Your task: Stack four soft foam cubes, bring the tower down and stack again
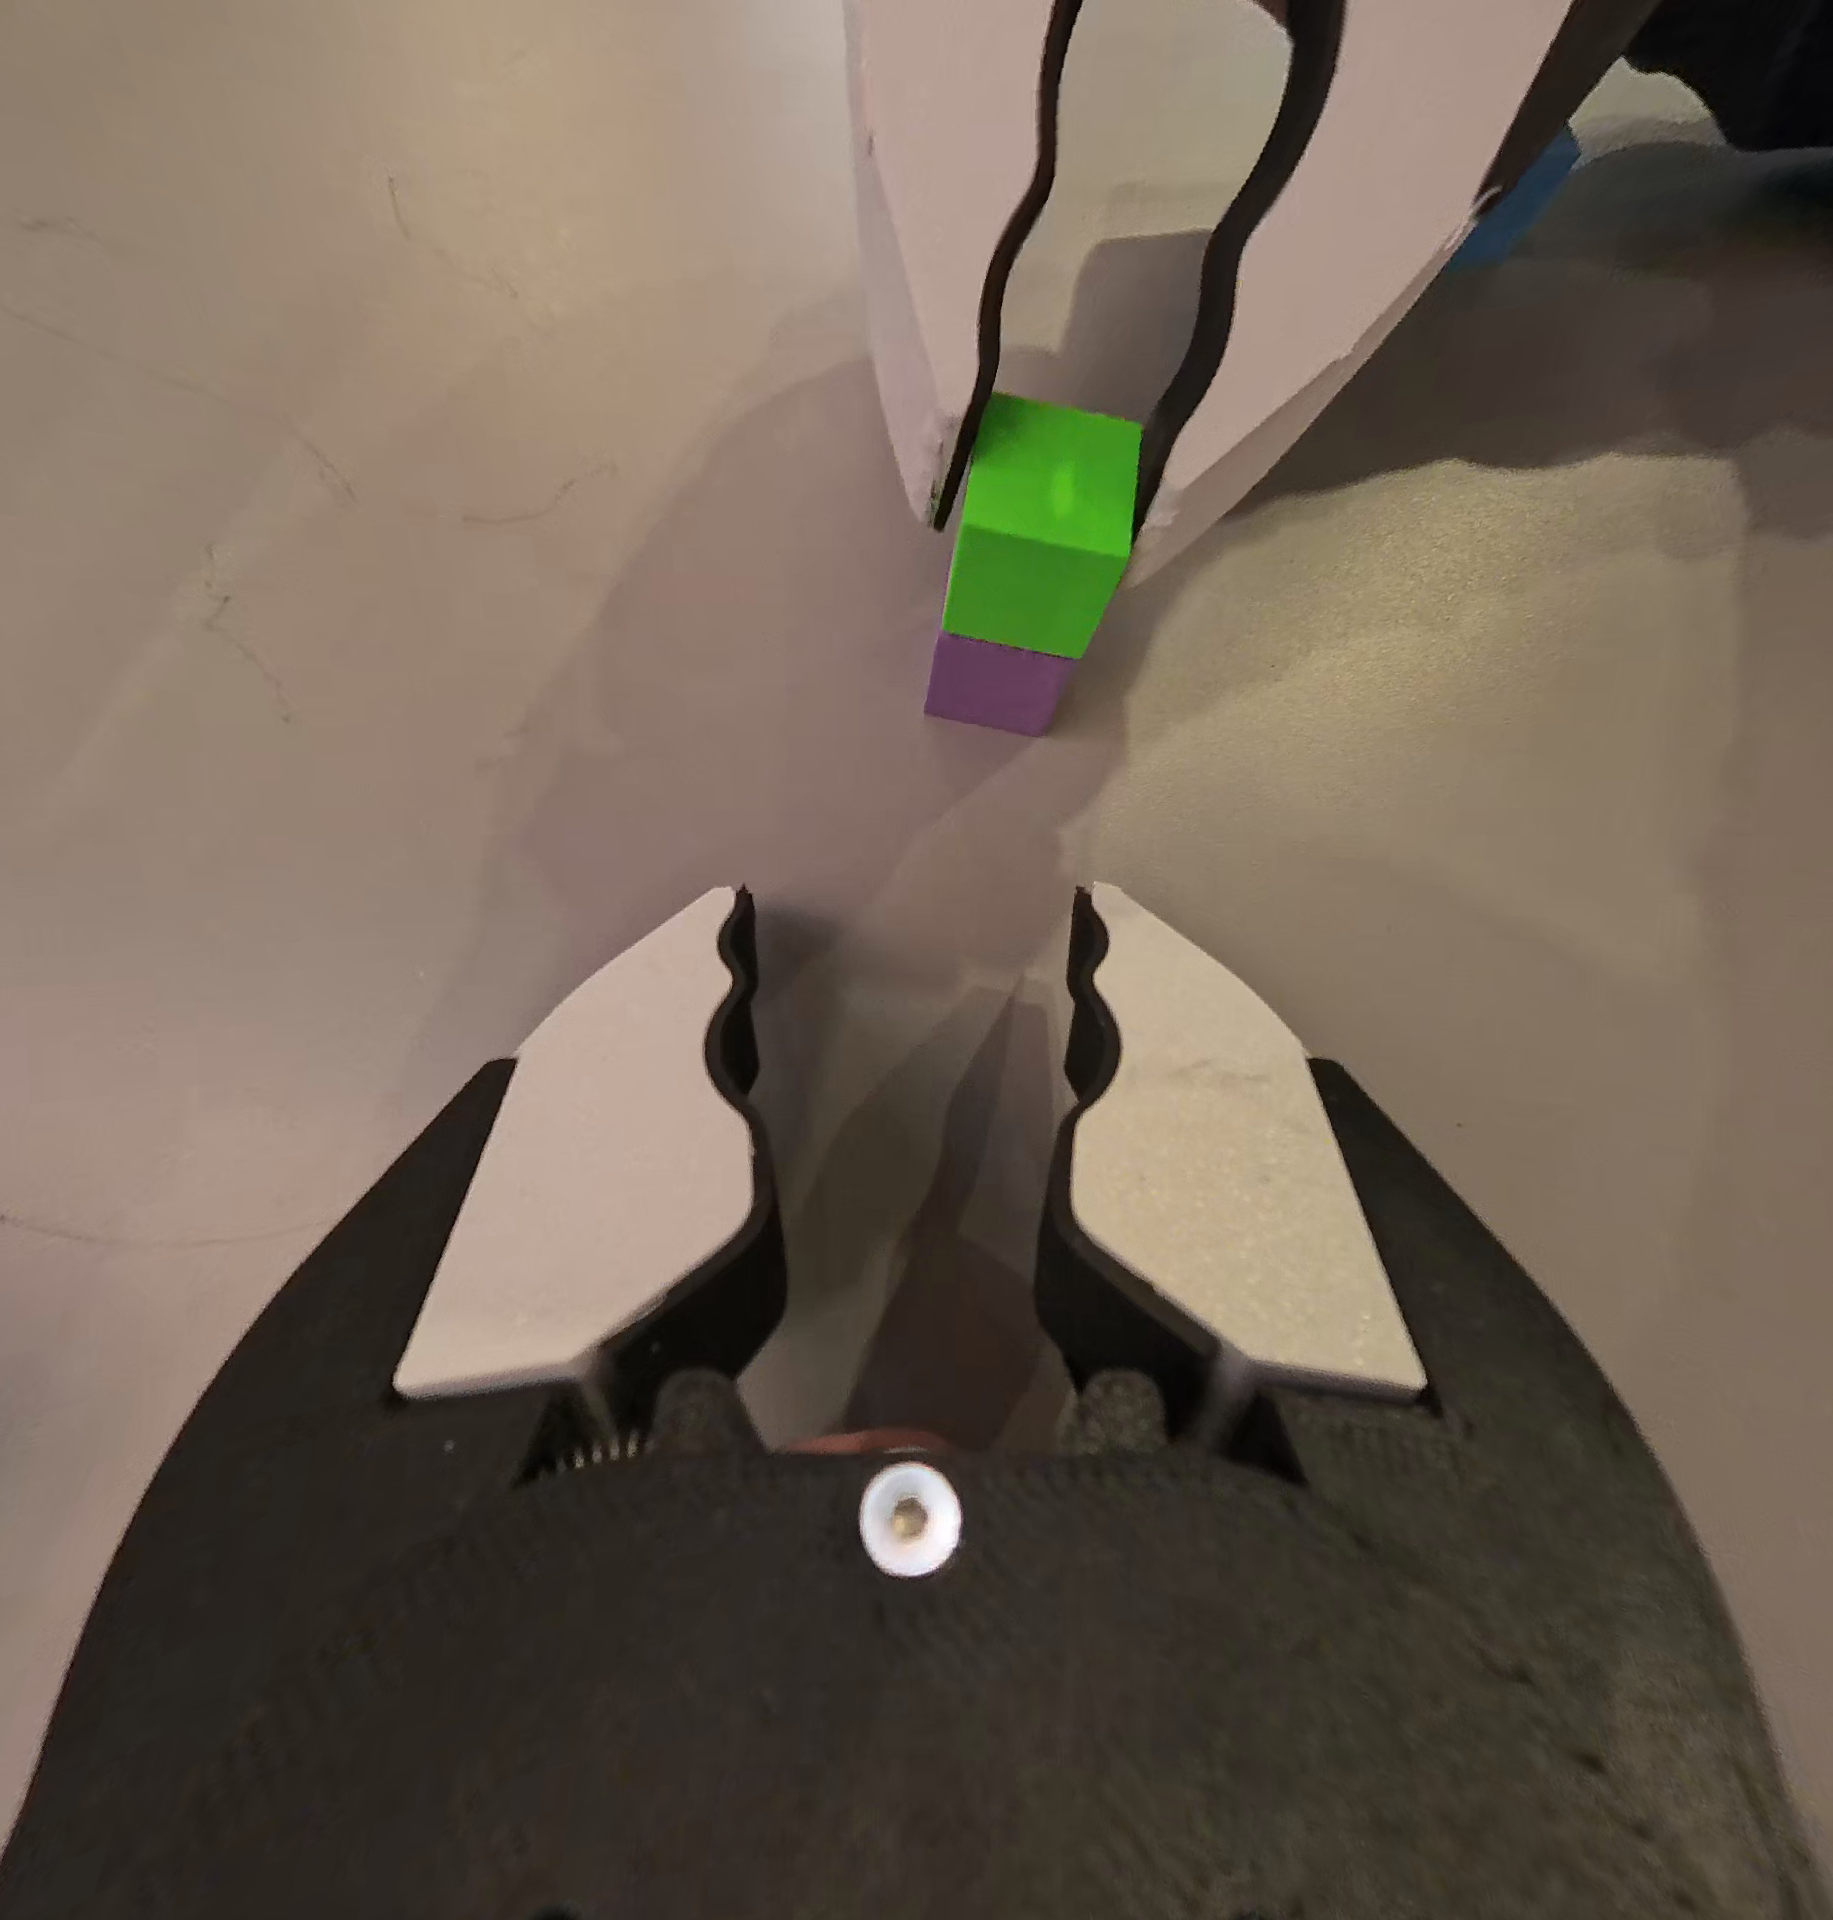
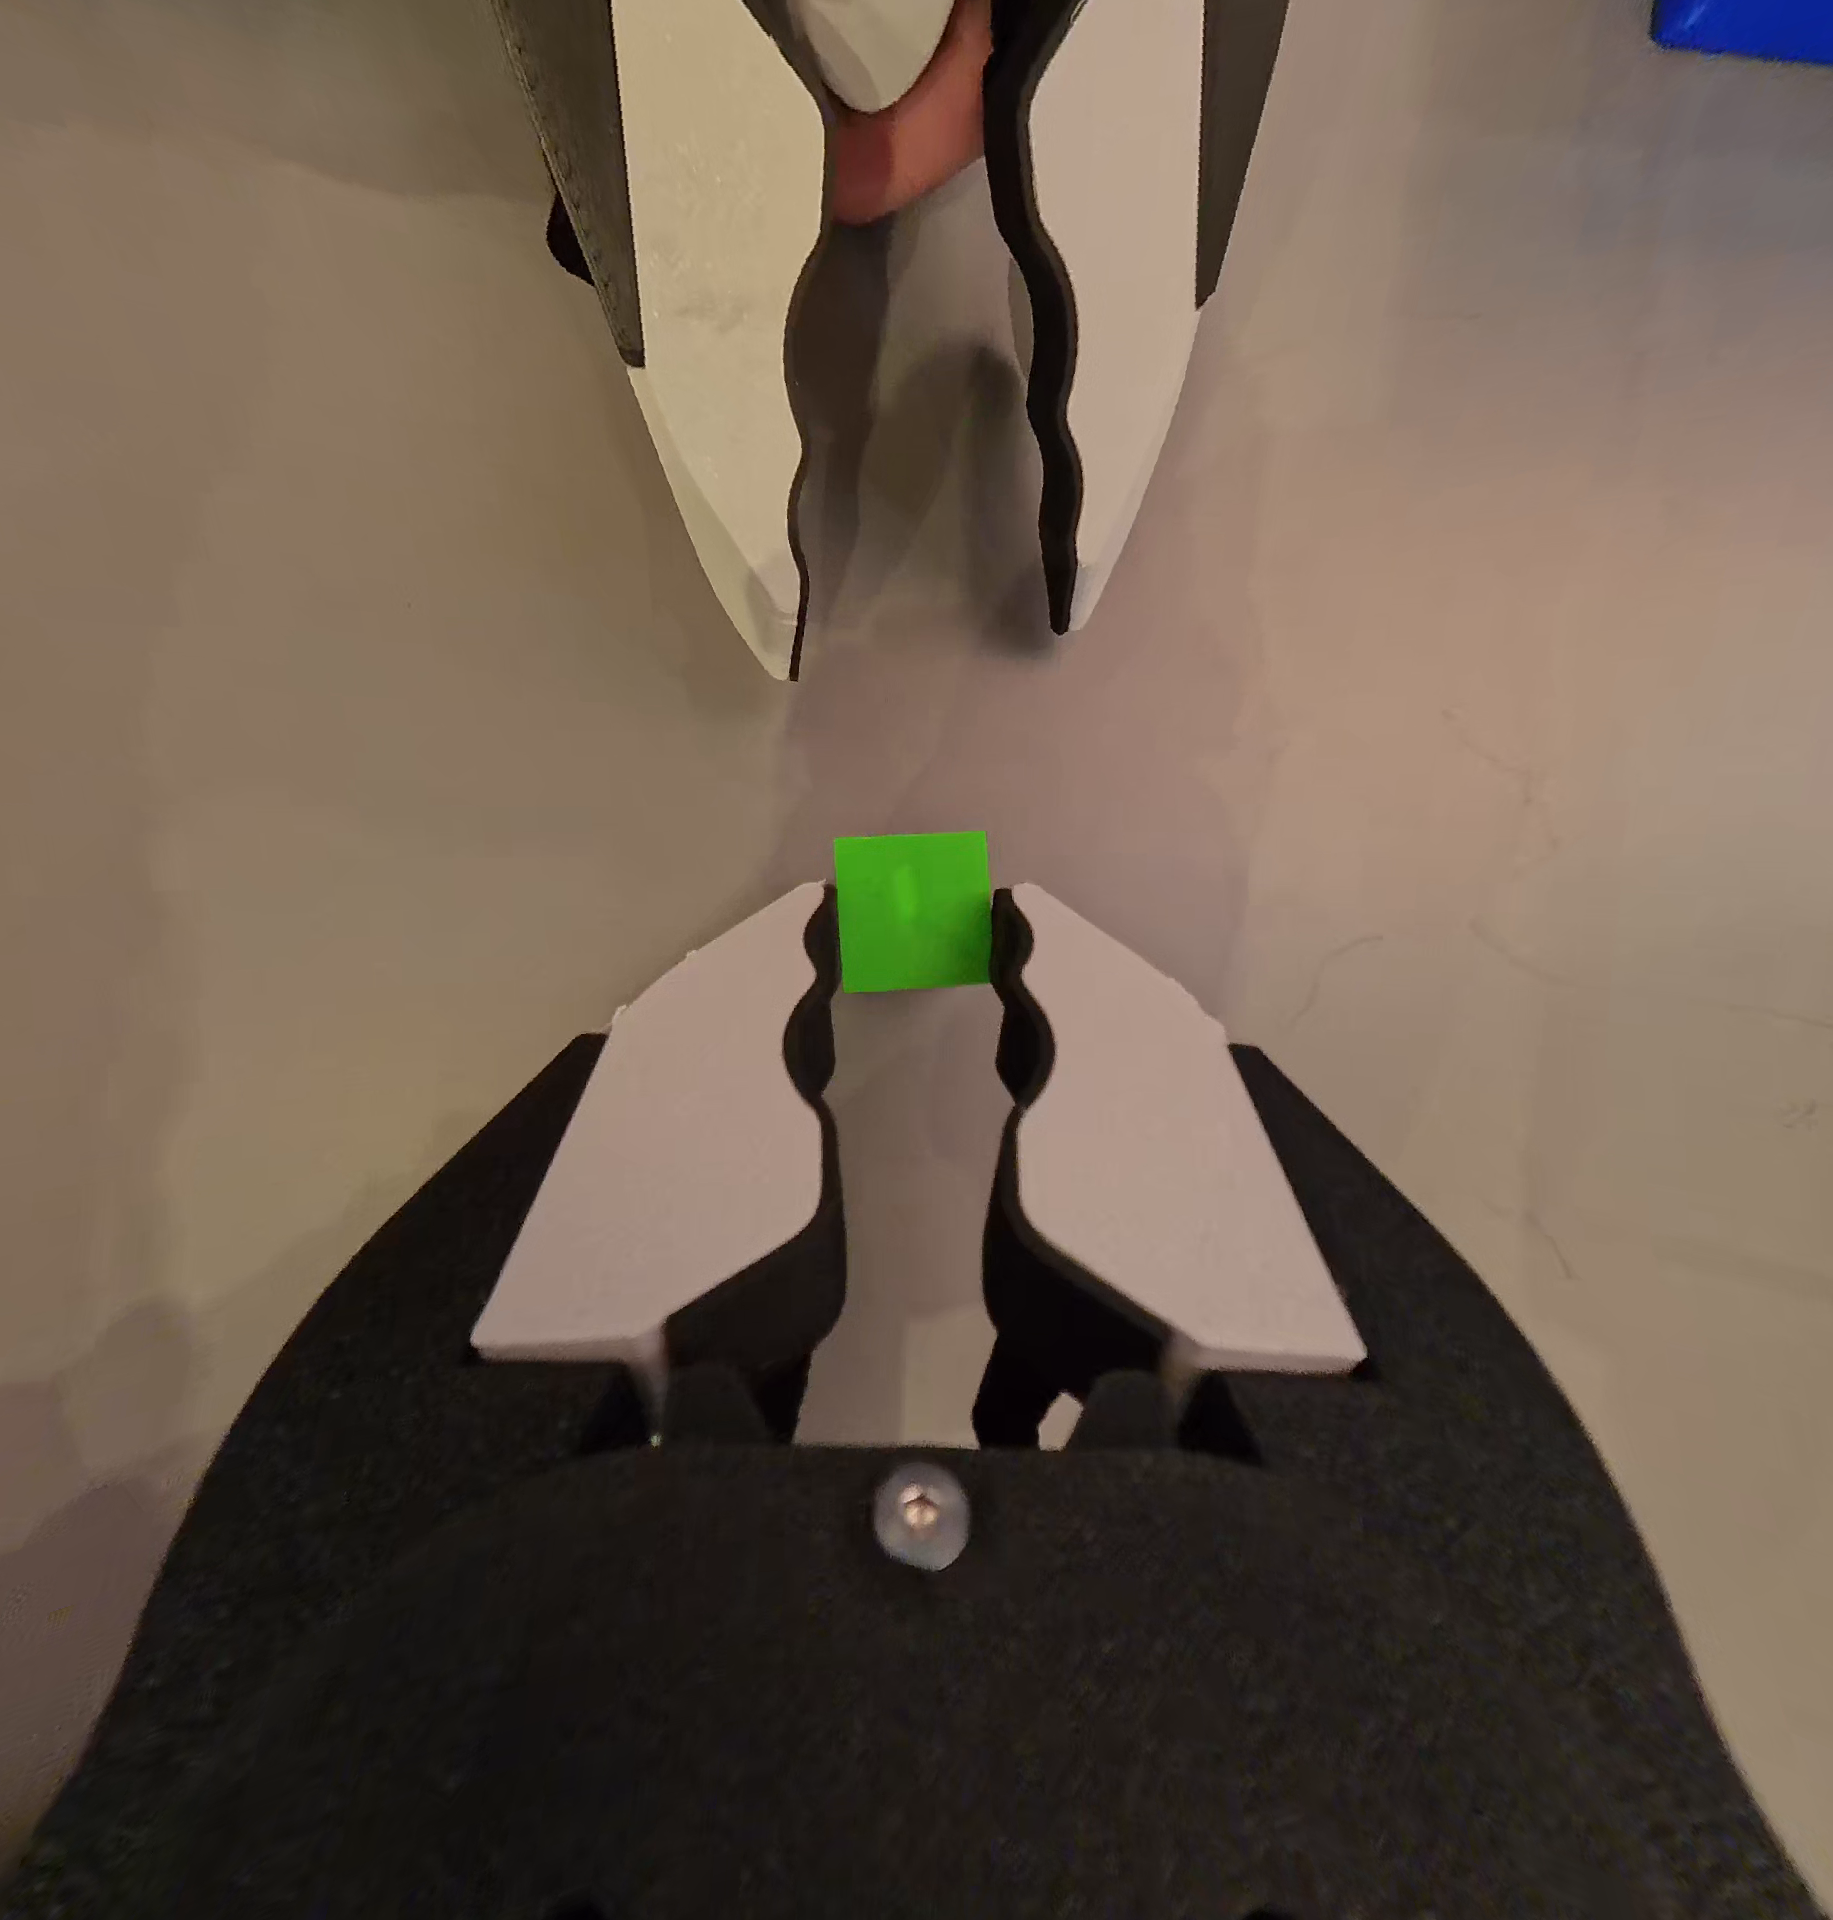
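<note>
A bright green foam cube [image 1: 1047, 520] is seen gripped at its two sides by the right claw [image 2: 913, 896], whose dark wavy pads [image 2: 1007, 935] are pressed against the cube's faces. The cube is plain and matte, with sharp edges, and a faint dimple is seen at the middle of its top face. It is set squarely on a purple cube [image 1: 998, 686] of the same build, which stands on the pale grey tabletop [image 1: 372, 520]; only the near face of the purple cube is shown, and only in the left wrist view, since from the right wrist view it is hidden under the green one. The left claw [image 1: 913, 899] is held well back from the pair, its jaws spread wide with nothing but tabletop between them. Two cubes are counted in all, one green and one purple, stacked as a short column of two. Two claws are counted, each with white fingers lined in black. A blue object [image 2: 1764, 36] is glimpsed at the far corner of the tabletop; what it is cannot be told. Part of a hand [image 2: 891, 156] is visible behind the left claw in the right wrist view.
</note>
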### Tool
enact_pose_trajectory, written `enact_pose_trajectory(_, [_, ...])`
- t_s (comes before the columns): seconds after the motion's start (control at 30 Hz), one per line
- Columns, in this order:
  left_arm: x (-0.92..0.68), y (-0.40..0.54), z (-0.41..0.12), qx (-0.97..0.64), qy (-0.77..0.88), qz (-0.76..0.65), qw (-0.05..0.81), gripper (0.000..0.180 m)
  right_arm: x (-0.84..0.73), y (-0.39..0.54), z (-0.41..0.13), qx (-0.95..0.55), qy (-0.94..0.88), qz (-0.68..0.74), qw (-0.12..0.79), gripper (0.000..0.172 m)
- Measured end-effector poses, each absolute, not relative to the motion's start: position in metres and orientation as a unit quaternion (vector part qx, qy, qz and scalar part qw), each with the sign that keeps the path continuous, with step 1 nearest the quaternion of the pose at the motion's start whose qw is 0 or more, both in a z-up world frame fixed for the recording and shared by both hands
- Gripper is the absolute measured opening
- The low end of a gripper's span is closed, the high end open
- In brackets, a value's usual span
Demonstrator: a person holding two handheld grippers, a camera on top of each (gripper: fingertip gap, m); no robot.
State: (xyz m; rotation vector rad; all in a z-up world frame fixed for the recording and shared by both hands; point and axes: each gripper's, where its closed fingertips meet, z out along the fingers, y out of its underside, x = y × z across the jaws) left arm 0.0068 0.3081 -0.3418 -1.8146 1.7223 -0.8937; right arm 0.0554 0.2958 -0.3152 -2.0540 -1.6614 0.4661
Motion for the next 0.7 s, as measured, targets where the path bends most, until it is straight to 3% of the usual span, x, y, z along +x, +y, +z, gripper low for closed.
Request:
enact_pose_trajectory(0.2, [0.007,0.307,-0.342,-0.662,0.632,-0.326,0.240,0.057,0.055,0.296,-0.316,-0.746,-0.601,0.172,0.229,0.028])
enact_pose_trajectory(0.3, [0.007,0.307,-0.342,-0.661,0.632,-0.326,0.239,0.056,0.054,0.297,-0.314,-0.747,-0.598,0.171,0.234,0.047])
enact_pose_trajectory(0.4, [0.007,0.307,-0.342,-0.660,0.633,-0.328,0.238,0.056,0.058,0.298,-0.304,-0.749,-0.593,0.170,0.242,0.051])
enact_pose_trajectory(0.57, [0.007,0.306,-0.342,-0.659,0.634,-0.328,0.238,0.056,0.093,0.287,-0.274,-0.759,-0.572,0.154,0.269,0.049])
enact_pose_trajectory(0.7, [0.007,0.306,-0.342,-0.658,0.636,-0.326,0.238,0.056,0.137,0.244,-0.280,-0.762,-0.577,0.151,0.254,0.046])
